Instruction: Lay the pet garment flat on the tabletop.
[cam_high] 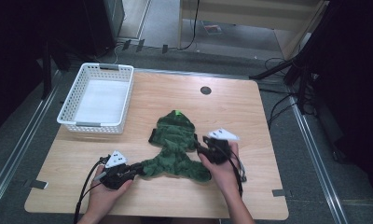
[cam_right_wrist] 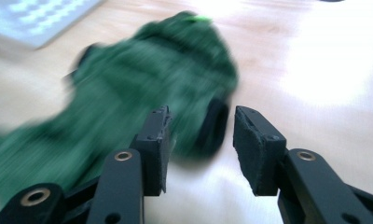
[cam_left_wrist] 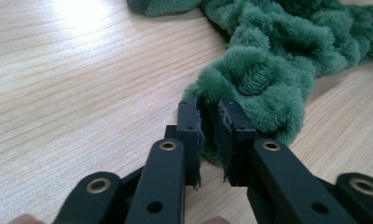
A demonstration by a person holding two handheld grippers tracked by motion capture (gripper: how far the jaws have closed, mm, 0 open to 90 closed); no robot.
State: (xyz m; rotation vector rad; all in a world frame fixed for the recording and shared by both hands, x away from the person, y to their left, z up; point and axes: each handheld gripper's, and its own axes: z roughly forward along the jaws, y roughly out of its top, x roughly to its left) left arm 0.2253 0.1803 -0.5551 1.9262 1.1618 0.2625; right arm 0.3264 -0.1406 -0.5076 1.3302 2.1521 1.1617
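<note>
1. My left gripper [cam_left_wrist: 209,140] has its fingers [cam_left_wrist: 190,133] pinched narrow on the fuzzy edge of the green fleece garment [cam_high: 176,147]; in the left gripper view you can see pile squashed between the pads. My right gripper [cam_right_wrist: 199,149] has its fingers [cam_right_wrist: 255,149] standing apart with nothing clamped. The dark cuff [cam_right_wrist: 213,126] sits just past the tips, not between the pads as far as I can tell (that view is blurry).

2. Where it is: the garment lies spread out in the middle of the wooden table [cam_high: 250,107], hood end with the little bright green tag [cam_high: 177,112] pointing away from me, the near end toward my hands. The white basket [cam_high: 65,114] sits well apart at the far left corner.

3. How I reckon it'll handle: light, floppy, zero stiffness. It'll sag and fold wherever it isn't supported. The thick pile isn't slippery, and it's not fragile either.

4. Where to grab: edges and cuffs, not the fluffy middle. Go for the hem or that dark cuff band, where the fabric is firmer and the pads get a whole layer instead of just fuzz.
</note>
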